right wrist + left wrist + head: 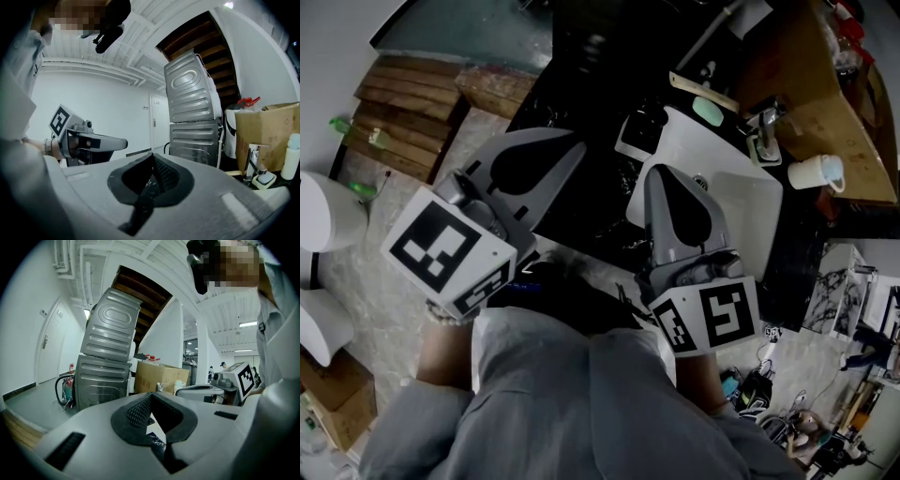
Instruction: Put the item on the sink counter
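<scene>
Both grippers are held close to the person's body, side by side above a black counter (581, 84). My left gripper (577, 144) is shut, its pads meeting with nothing between them, as the left gripper view (151, 395) also shows. My right gripper (660, 171) is shut and empty too, over the near edge of the white sink basin (741, 202); its pads meet in the right gripper view (152, 155). A green soap bar (708, 111) lies behind the basin, next to the faucet (766, 131). I see no item in either gripper.
A white cup (816, 172) stands on the wooden top (825, 103) to the right of the sink. Two stacked grey washing machines (105, 357) and a cardboard box (159, 376) stand ahead. Wooden planks (403, 122) and a white toilet (323, 216) are at the left.
</scene>
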Available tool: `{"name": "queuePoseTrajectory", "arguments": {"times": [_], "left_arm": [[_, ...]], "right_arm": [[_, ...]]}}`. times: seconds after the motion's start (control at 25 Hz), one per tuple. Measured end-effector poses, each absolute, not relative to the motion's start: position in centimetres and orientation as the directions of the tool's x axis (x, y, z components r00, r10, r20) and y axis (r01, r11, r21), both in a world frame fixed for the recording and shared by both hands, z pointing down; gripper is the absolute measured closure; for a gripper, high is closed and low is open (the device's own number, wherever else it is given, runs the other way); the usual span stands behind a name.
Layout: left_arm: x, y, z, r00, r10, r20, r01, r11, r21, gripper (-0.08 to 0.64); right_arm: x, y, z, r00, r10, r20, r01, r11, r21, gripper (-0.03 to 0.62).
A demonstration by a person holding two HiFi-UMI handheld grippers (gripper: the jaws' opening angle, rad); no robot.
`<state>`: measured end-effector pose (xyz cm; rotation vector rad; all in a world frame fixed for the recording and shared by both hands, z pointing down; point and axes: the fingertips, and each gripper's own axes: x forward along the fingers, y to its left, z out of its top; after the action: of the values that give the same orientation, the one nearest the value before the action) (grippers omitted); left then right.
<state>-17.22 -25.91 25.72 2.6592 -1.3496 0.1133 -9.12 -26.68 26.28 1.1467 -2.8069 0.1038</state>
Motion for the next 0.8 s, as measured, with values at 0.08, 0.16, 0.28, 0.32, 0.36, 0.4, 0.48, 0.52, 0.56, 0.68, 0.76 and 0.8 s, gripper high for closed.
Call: {"name": "queuePoseTrajectory", "arguments": {"times": [0.08,0.16,0.28,0.32,0.36,0.4,0.48,0.52,0.56,0.68,0.76,0.8], "left_arm": [[-17.07,-25.87,25.77,0.593,-0.793,0.14,-0.805,-0.584,0.107,0.555],[-16.91,-25.83,25.84,0.596,-0.79,0.143,-0.803,-0.586,0.107,0.554],[-16.7,-25.86,25.91,0.598,-0.788,0.144,-0.801,-0.589,0.107,0.554],[-16.65,-25.89,25.92,0.599,-0.787,0.144,-0.8,-0.59,0.107,0.554],[-16.59,-25.9,25.93,0.6,-0.786,0.145,-0.8,-0.591,0.107,0.554],[-16.54,-25.9,25.97,0.601,-0.786,0.146,-0.799,-0.591,0.108,0.555],[-16.49,-25.9,26.05,0.602,-0.785,0.147,-0.798,-0.592,0.112,0.554],[-16.48,-25.9,26.09,0.603,-0.784,0.147,-0.798,-0.592,0.114,0.555],[-16.47,-25.9,26.13,0.603,-0.784,0.147,-0.798,-0.592,0.115,0.554],[-16.38,-25.89,26.22,0.605,-0.782,0.149,-0.796,-0.594,0.113,0.554],[-16.31,-25.89,26.21,0.606,-0.782,0.148,-0.796,-0.595,0.112,0.554],[-16.28,-25.88,26.19,0.606,-0.782,0.148,-0.795,-0.596,0.112,0.554]], "right_arm": [[-9.08,-26.61,26.26,-0.71,-0.693,0.126,-0.7,0.714,-0.022,0.595],[-9.01,-26.55,26.26,-0.709,-0.693,0.127,-0.701,0.713,-0.026,0.595],[-8.91,-26.55,26.32,-0.71,-0.692,0.13,-0.7,0.713,-0.024,0.595],[-8.88,-26.57,26.34,-0.71,-0.692,0.13,-0.7,0.714,-0.022,0.595],[-8.86,-26.59,26.35,-0.71,-0.692,0.131,-0.699,0.714,-0.022,0.595],[-8.83,-26.59,26.36,-0.71,-0.692,0.131,-0.7,0.714,-0.023,0.595],[-8.8,-26.56,26.41,-0.71,-0.692,0.132,-0.7,0.714,-0.026,0.595],[-8.79,-26.54,26.45,-0.709,-0.692,0.135,-0.701,0.713,-0.029,0.595],[-8.77,-26.53,26.5,-0.708,-0.692,0.138,-0.702,0.712,-0.03,0.595],[-8.73,-26.52,26.53,-0.708,-0.692,0.14,-0.701,0.712,-0.025,0.595],[-8.77,-26.51,26.43,-0.713,-0.688,0.134,-0.696,0.718,-0.016,0.595],[-8.78,-26.48,26.43,-0.715,-0.686,0.133,-0.694,0.72,-0.013,0.595]]}}
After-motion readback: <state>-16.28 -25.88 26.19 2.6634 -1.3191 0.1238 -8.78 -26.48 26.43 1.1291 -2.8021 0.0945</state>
